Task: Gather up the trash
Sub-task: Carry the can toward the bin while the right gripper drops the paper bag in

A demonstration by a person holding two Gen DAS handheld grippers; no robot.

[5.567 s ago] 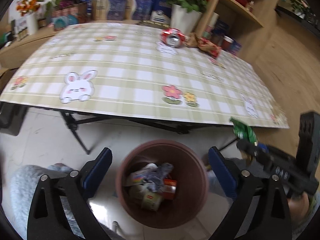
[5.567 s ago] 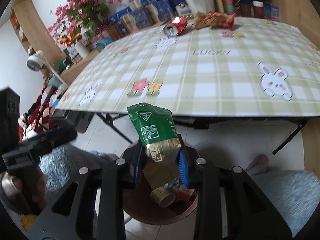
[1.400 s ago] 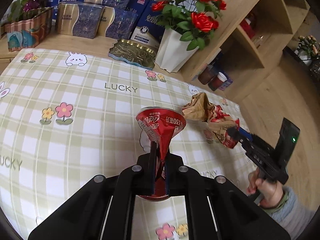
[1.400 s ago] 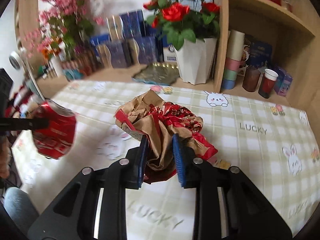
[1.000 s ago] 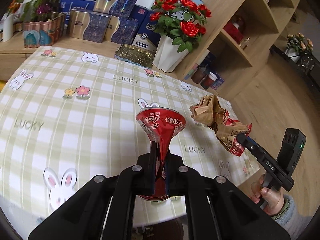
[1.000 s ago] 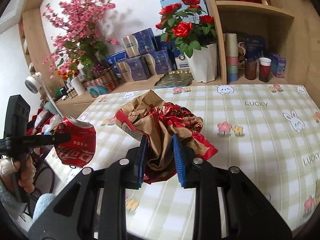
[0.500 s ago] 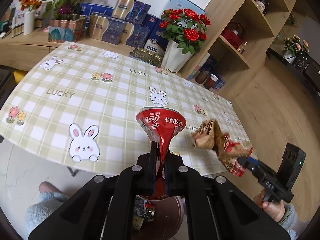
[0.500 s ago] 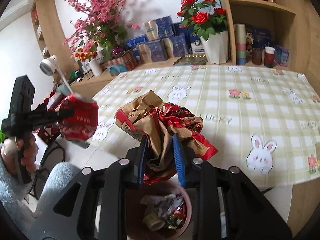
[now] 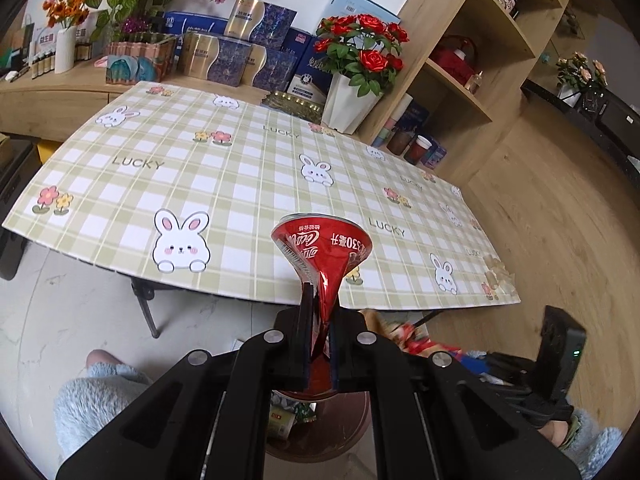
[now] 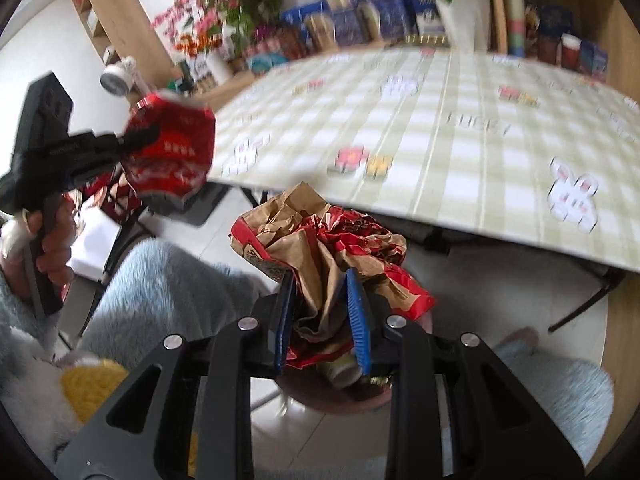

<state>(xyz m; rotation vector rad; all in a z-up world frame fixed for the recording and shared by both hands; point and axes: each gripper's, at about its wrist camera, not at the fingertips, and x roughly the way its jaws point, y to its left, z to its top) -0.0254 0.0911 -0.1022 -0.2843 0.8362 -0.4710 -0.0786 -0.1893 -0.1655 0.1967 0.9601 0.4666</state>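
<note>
My left gripper [image 9: 320, 312] is shut on a crushed red soda can [image 9: 322, 252], held over the brown trash bin [image 9: 344, 436] on the floor. The can also shows in the right wrist view [image 10: 170, 152]. My right gripper [image 10: 322, 292] is shut on a crumpled brown and red paper wrapper [image 10: 324, 248], held just above the bin [image 10: 320, 396]. The wrapper's edge shows in the left wrist view [image 9: 404, 334], beside my left gripper. The bin holds several pieces of trash.
The table with a green plaid bunny cloth [image 9: 248, 176] stands just beyond the bin, its folding legs [image 9: 146, 308] below. A white vase of red roses [image 9: 352, 92], gift boxes and wooden shelves [image 9: 464, 64] stand behind. The person's blue-clad legs [image 10: 168, 284] flank the bin.
Both grippers have pulled back from the table and dropped down over the bin, still holding the can and the wrapper. The right gripper has come lower, close to the bin's mouth.
</note>
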